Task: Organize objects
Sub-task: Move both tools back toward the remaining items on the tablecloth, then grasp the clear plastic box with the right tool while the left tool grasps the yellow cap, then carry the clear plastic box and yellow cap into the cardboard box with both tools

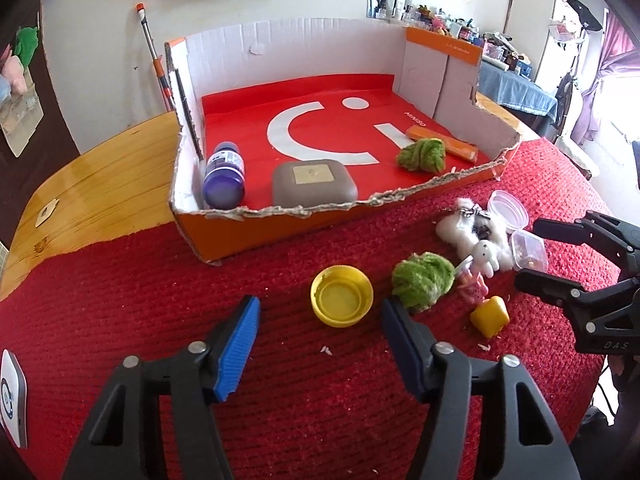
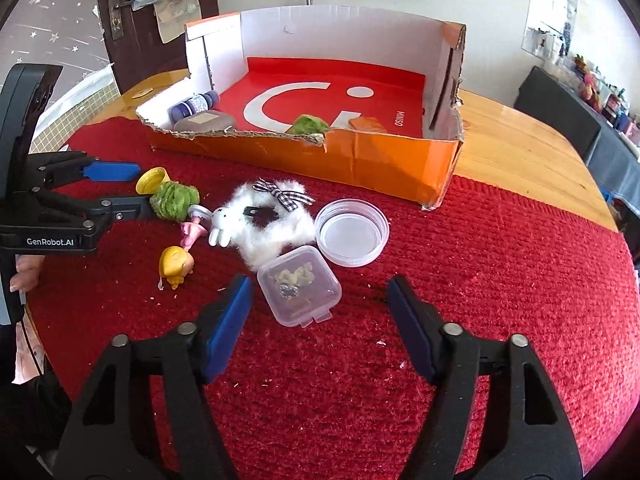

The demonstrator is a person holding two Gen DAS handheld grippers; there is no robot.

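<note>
Loose items lie on the red mat (image 1: pixel 160 300) in front of the orange cardboard box (image 1: pixel 280 232). My left gripper (image 1: pixel 320 316) is open, its blue pads on either side of a yellow cap (image 1: pixel 341 296) without touching it; a green pompom (image 1: pixel 422 280) sits by the right pad. My right gripper (image 2: pixel 320 292) is open around a small square clear container (image 2: pixel 298 284), pads apart from it. Beside these lie a white fluffy toy (image 2: pixel 276 220), a round clear lid (image 2: pixel 352 232) and a yellow figure (image 2: pixel 176 266). Each gripper also shows in the other's view: left gripper (image 2: pixel 134 188), right gripper (image 1: pixel 528 256).
In the box lie a purple bottle (image 1: pixel 223 176), a grey-brown case (image 1: pixel 314 182), a second green pompom (image 1: pixel 422 154) and an orange piece (image 1: pixel 444 140). The wooden table (image 1: pixel 100 184) shows beyond the mat. A hand (image 2: pixel 24 276) holds the left gripper. A white device (image 1: pixel 12 396) lies at the left edge.
</note>
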